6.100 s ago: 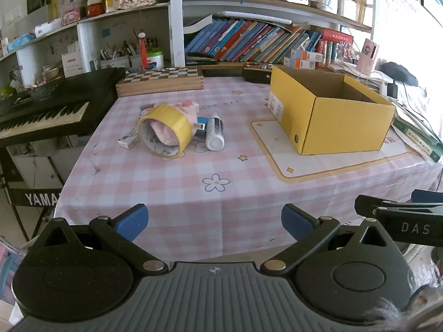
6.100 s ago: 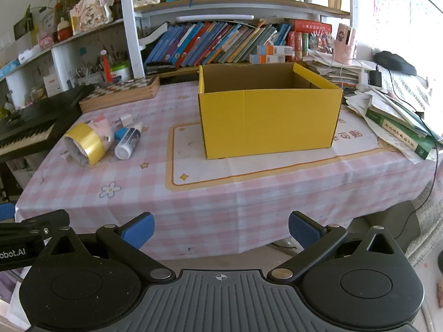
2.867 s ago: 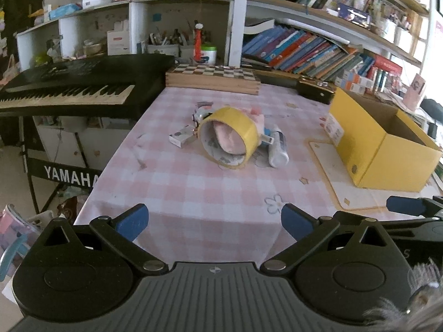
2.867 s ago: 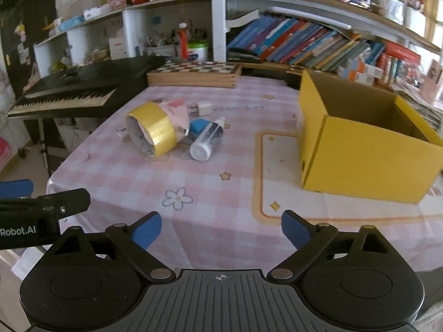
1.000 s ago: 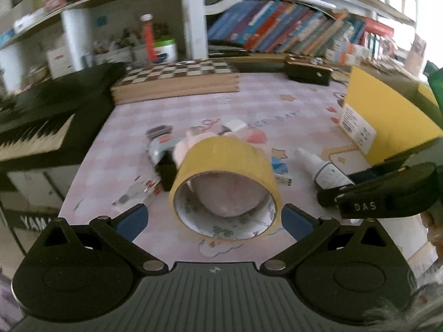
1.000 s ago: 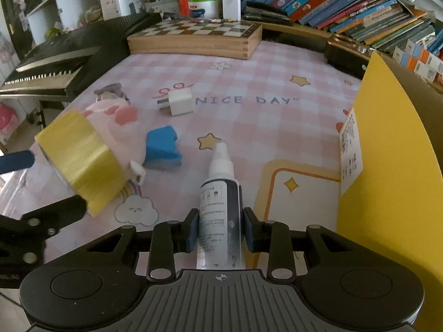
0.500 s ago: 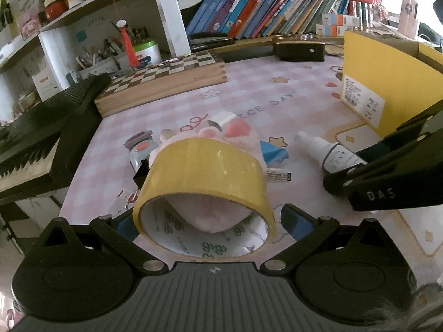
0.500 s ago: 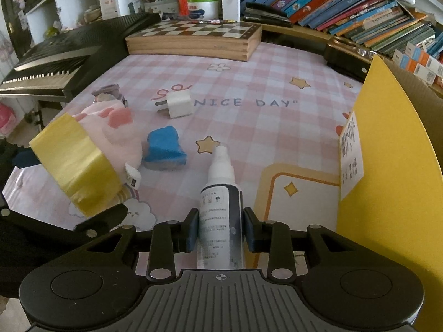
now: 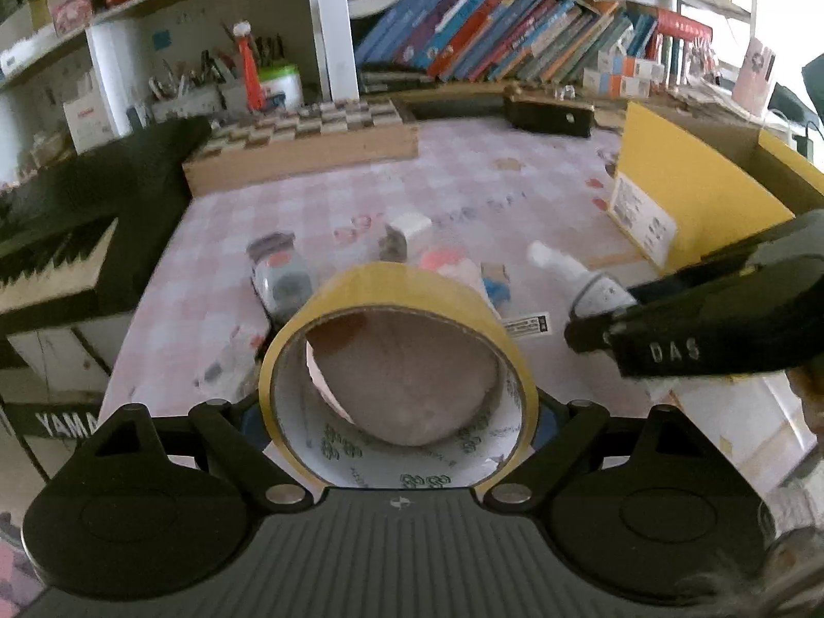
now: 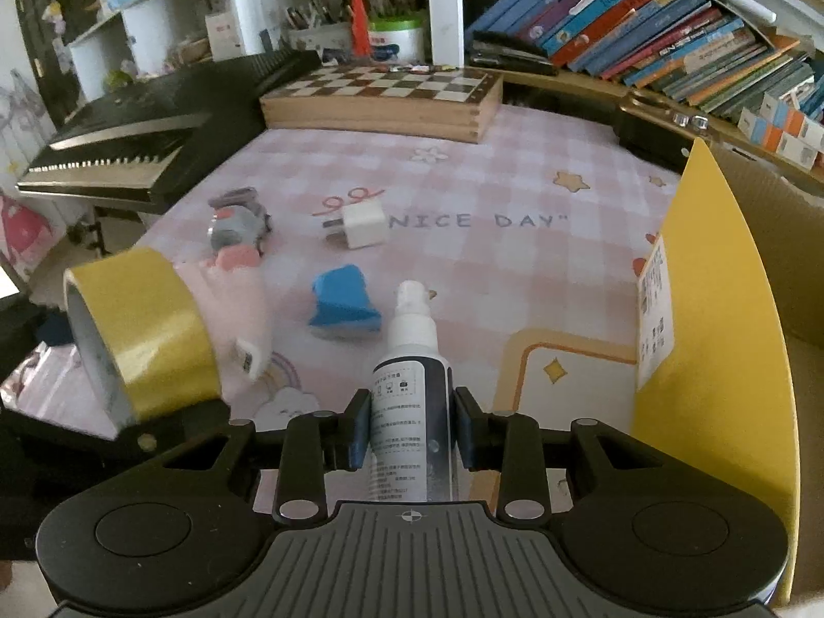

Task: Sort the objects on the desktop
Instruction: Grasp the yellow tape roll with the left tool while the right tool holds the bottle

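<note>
So the left gripper [image 9: 399, 414] has the yellow tape roll [image 9: 396, 376] sitting right between its fingers; the jaws have just been closing in on it and the blue pads look tight against both sides of the roll, so I'd call that a grasp. The roll lies on its side with the open end facing the camera, and a pink plush [image 10: 234, 304] is stuffed into the far end of it.

The right gripper [image 10: 412, 435] is clamped on a white spray bottle [image 10: 412, 381]; nozzle points away from the camera, body pinched between the two pads, bottle lying low over the pink checked tablecloth [image 10: 515, 180].

Loose stuff on the cloth: a blue piece [image 10: 342, 304] just left of the bottle's nozzle; a white charger [image 10: 363, 224] further back near the "NICE DAY" print; a small grey toy [image 10: 237, 221] behind the plush.

The yellow box [image 10: 716, 340] stands open on the right, just beside the bottle; there's a white label on its near wall. A chessboard [image 10: 381, 98] sits at the back edge of the table; a keyboard [image 10: 134, 139] is off to the left; books [image 10: 644, 15] fill the shelf behind.
</note>
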A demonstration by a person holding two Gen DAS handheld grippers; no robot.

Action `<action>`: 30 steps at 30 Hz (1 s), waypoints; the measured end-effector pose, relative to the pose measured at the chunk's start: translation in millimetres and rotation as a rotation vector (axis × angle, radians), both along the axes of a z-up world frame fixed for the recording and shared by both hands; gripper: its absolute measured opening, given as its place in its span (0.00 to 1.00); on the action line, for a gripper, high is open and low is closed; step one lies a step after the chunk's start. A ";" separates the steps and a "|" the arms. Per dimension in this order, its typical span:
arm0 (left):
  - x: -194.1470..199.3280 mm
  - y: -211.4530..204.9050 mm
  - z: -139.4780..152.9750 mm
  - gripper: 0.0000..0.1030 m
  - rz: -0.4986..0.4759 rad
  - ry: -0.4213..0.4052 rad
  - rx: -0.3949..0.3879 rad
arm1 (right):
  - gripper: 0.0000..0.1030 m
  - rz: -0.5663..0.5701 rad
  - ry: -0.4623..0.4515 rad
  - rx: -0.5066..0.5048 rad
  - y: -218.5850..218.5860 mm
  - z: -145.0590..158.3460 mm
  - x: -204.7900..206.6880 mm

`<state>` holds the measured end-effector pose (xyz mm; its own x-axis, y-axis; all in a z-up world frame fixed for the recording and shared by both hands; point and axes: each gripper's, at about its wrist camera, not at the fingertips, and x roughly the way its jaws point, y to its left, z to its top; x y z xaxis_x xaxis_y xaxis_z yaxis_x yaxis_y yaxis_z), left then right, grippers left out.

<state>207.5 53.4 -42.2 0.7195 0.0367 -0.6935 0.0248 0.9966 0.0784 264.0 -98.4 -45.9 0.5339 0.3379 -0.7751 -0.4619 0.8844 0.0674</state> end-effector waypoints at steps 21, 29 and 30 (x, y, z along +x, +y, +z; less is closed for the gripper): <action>-66.4 -5.1 15.8 0.86 -0.031 -0.028 -0.050 | 0.32 -0.065 -0.020 0.049 -16.3 17.6 -59.1; -95.9 -0.1 46.9 0.86 -0.049 -0.106 -0.114 | 0.32 -0.103 -0.048 0.101 -27.8 41.6 -89.1; -100.1 0.5 51.3 0.86 -0.052 -0.116 -0.120 | 0.32 -0.107 -0.054 0.107 -28.6 44.9 -93.9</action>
